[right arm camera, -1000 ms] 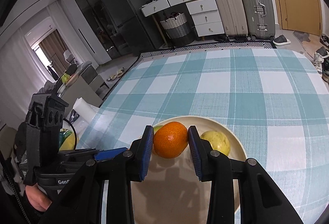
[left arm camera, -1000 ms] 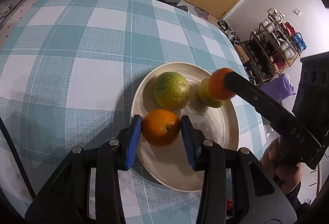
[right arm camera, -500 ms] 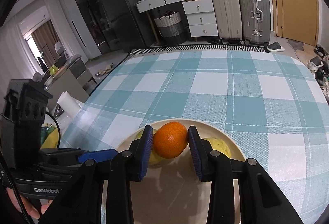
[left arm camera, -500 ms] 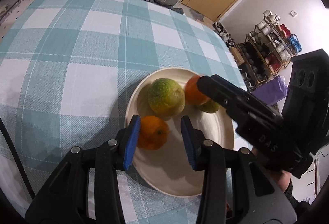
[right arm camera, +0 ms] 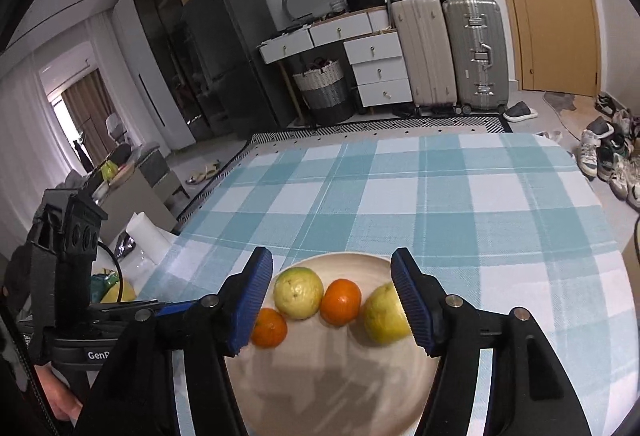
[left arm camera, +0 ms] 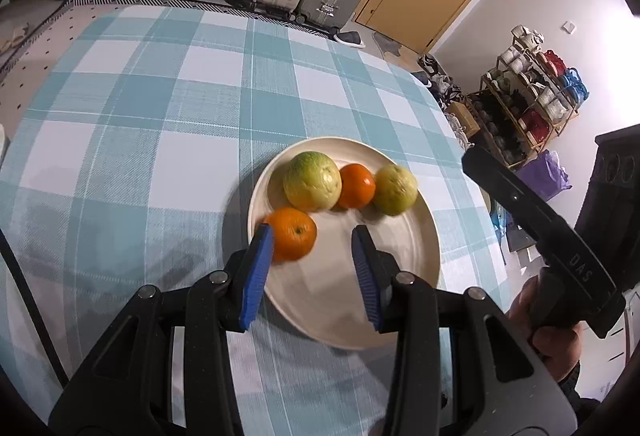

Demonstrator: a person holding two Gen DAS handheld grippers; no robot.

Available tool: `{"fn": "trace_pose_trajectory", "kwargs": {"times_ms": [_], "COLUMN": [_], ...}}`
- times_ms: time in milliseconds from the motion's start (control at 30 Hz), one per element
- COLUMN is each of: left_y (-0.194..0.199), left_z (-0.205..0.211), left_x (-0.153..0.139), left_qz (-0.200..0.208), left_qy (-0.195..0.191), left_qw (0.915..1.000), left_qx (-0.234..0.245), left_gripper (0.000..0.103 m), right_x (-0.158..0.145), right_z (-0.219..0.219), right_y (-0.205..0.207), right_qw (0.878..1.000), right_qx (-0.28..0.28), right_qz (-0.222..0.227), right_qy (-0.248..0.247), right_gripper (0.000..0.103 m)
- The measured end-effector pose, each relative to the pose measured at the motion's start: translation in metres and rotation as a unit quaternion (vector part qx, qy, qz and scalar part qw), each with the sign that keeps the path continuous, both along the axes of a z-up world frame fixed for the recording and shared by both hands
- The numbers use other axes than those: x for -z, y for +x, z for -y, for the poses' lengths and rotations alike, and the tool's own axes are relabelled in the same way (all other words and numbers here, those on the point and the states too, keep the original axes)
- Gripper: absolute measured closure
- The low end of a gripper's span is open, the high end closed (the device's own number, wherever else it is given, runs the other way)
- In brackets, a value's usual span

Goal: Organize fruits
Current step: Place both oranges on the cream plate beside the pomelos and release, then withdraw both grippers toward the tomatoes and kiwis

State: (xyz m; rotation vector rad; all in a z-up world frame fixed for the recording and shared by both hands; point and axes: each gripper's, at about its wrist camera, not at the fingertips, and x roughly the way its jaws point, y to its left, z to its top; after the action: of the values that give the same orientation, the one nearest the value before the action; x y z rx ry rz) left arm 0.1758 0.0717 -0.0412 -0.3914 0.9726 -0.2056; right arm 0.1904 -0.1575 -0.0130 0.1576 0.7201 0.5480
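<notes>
A cream plate [left arm camera: 360,308] on the checked tablecloth carries four fruits. A green-yellow fruit [left arm camera: 313,180], a small orange [left arm camera: 356,185] and a yellow-green fruit [left arm camera: 396,190] lie in a row at its far side. A second orange [left arm camera: 292,234] rests on the plate's left edge, beside the left pad of my left gripper [left arm camera: 314,260], which is open above the plate. My right gripper [right arm camera: 334,296] hangs over the plate [right arm camera: 320,376] with its jaws opening and nothing pressed between them. Below its gap lies the small orange [right arm camera: 341,302].
The blue-and-white checked table [left arm camera: 160,116] stretches away beyond the plate. Off its left edge sit a paper roll [right arm camera: 148,232] and a yellow object [right arm camera: 120,290]. Suitcases [right arm camera: 472,52], white drawers [right arm camera: 376,68] and a shoe rack [left arm camera: 532,96] stand beyond the table.
My right gripper opened and let go of its orange, which now lies between the two green-yellow fruits. Both grippers pulled back and up. The left gripper's orange now rests on the plate.
</notes>
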Motion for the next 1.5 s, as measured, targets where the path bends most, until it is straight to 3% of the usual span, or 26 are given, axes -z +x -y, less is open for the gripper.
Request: {"fn": "trace_pose_trajectory", "kwargs": {"times_ms": [500, 633, 767, 867, 1000, 1100, 1500], "left_y": [-0.070, -0.084, -0.097, -0.105, -0.114, -0.122, -0.144], "left_z": [0.022, 0.028, 0.030, 0.032, 0.032, 0.033, 0.031], "left_x": [-0.011, -0.007, -0.003, 0.000, -0.001, -0.002, -0.005], "left_qz": [0.012, 0.010, 0.013, 0.009, 0.012, 0.016, 0.024], "left_qy": [0.060, 0.073, 0.080, 0.083, 0.089, 0.094, 0.106], "left_qw": [0.9981, 0.9973, 0.9967, 0.9965, 0.9960, 0.9954, 0.9940], "left_qx": [0.000, 0.001, -0.003, -0.006, -0.007, -0.011, -0.013], "left_gripper": [0.065, 0.056, 0.053, 0.042, 0.037, 0.024, 0.018], "right_x": [-0.005, 0.002, 0.005, 0.006, 0.003, 0.000, -0.007], "right_z": [0.026, 0.030, 0.036, 0.040, 0.046, 0.048, 0.051], "right_y": [-0.082, -0.100, -0.117, -0.126, -0.139, -0.146, -0.174], "right_qw": [1.000, 1.000, 1.000, 1.000, 1.000, 1.000, 0.999], "right_qx": [-0.015, -0.021, -0.022, -0.022, -0.021, -0.022, -0.029], "right_qz": [0.003, -0.004, 0.000, 0.000, 0.006, 0.013, 0.032], "right_qy": [0.003, 0.005, 0.008, 0.008, 0.013, 0.017, 0.019], "right_gripper": [0.030, 0.027, 0.021, 0.018, 0.013, 0.011, 0.004]}}
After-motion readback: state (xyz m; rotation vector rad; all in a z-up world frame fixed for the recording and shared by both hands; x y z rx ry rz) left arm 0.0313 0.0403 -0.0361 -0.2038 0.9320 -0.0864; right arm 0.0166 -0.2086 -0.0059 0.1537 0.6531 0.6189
